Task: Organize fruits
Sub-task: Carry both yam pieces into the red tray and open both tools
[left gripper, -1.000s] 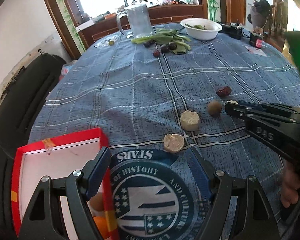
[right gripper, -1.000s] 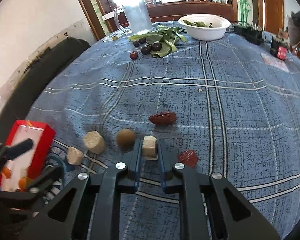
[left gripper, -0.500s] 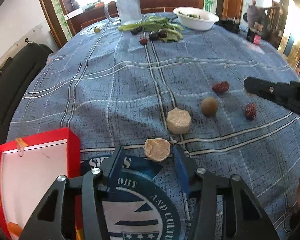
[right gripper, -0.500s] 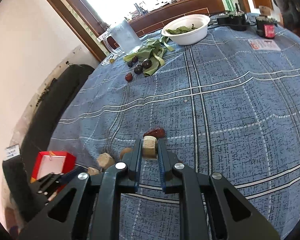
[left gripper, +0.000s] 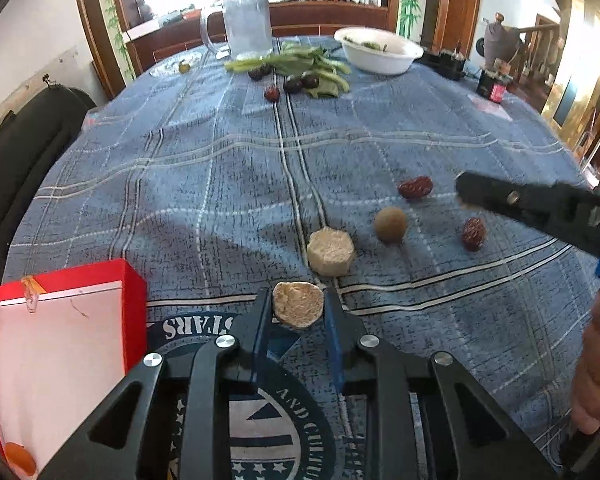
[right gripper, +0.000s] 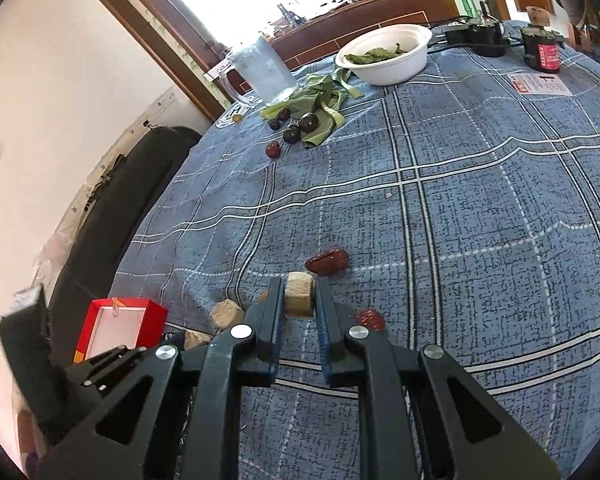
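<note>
The pale cut chunk (right gripper: 299,295) is clamped between the fingers of the right gripper (right gripper: 299,300) and held above the tabletop (right gripper: 480,208), its flat cut faces against the pads and its short axis running across the jaws. A second pale round piece (left gripper: 298,305) sits between the fingers of the left gripper (left gripper: 298,312), which close in on both its sides; whether it is lifted off the cloth cannot be told.

Progress, as a judgement: early to middle. The red box (left gripper: 60,344) at the near left holds at least one orange item (left gripper: 20,454). Still loose on the tabletop: another pale chunk (left gripper: 331,251), a round brown fruit (left gripper: 390,225), and two red dates (left gripper: 415,187) (left gripper: 474,233), the farther one lying with its long axis roughly left to right. Dark fruits (left gripper: 293,85) lie far off beside the greens (left gripper: 312,66).
</note>
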### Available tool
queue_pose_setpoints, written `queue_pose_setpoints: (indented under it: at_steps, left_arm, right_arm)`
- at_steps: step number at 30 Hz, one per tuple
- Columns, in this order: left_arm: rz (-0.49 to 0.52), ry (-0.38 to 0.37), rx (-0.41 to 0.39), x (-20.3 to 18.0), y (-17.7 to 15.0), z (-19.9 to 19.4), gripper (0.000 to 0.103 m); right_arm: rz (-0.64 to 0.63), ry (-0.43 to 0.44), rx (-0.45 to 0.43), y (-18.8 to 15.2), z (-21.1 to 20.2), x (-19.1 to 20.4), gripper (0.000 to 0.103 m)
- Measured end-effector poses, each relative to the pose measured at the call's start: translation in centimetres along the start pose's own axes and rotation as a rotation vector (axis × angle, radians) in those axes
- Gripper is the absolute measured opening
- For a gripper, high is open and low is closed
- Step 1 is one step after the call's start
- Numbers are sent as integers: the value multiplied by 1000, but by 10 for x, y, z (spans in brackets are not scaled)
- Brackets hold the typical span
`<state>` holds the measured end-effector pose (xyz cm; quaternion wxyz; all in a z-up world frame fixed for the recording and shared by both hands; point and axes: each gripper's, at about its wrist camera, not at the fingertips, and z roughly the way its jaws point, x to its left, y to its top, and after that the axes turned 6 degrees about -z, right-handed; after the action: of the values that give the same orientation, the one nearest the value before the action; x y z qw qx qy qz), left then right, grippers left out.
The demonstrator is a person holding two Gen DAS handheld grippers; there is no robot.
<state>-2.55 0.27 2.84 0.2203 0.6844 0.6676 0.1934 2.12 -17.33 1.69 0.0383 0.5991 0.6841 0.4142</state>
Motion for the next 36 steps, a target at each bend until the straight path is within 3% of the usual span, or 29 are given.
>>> queue_pose_setpoints:
  at_steps: [12,22,31,36]
  left_arm:
    - [4,-47,-122,-17,-4,-57,25]
    - [-33,-55,-174,-7,-24,-93,25]
    - [-89,-21,-208,28,-47,-119,25]
    - [-115,61,-242,58,-61,-133,25]
  right_arm:
    - [-62,42,-40,-3,-10,17,17]
    - [-108,36,-83,-5,-15,25,17]
    - [-88,-33,-89,-11,-11,21,17]
    - [-99,28,-81,-27,-23,52,17]
